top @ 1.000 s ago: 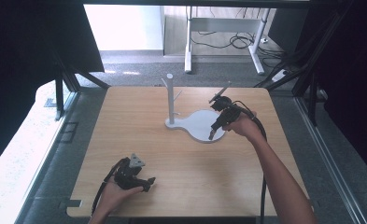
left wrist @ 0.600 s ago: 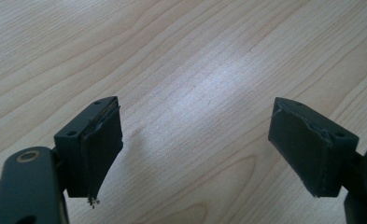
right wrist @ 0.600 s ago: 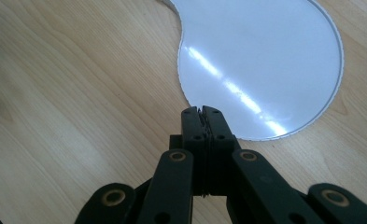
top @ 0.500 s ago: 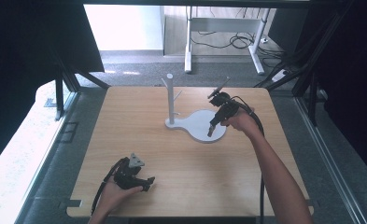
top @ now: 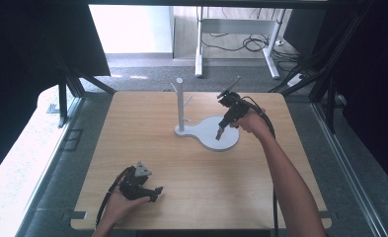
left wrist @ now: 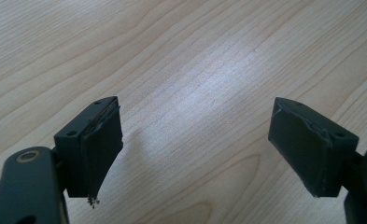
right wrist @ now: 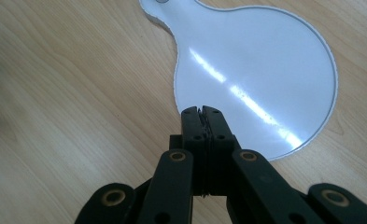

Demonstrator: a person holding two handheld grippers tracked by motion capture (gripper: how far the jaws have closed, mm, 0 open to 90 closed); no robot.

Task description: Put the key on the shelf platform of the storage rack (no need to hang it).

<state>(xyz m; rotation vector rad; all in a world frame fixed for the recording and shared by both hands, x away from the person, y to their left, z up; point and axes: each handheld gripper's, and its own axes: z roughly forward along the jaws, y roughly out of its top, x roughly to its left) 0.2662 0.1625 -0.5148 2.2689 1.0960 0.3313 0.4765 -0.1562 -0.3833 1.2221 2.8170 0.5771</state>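
Note:
A white stand with a round flat base [top: 220,136] and an upright pegged post [top: 180,103] sits on the wooden table [top: 147,128], back of centre. My right gripper [top: 219,135] hangs over that base, tips pointing down, jaws shut with nothing between them. In the right gripper view the closed jaws [right wrist: 202,112] sit above the left edge of the white base [right wrist: 265,74]. My left gripper [top: 157,191] rests near the table's front left, held in a hand. Its jaws [left wrist: 195,149] stand wide open over bare wood.
Beyond the table's far edge stand the white legs of another desk [top: 199,39] with cables on the floor. Dark frame struts [top: 329,84] flank both sides. A bright floor strip [top: 23,163] runs along the left.
My right gripper has drifted slightly to the right and toward the back, staying over the white base. The left gripper has kept still.

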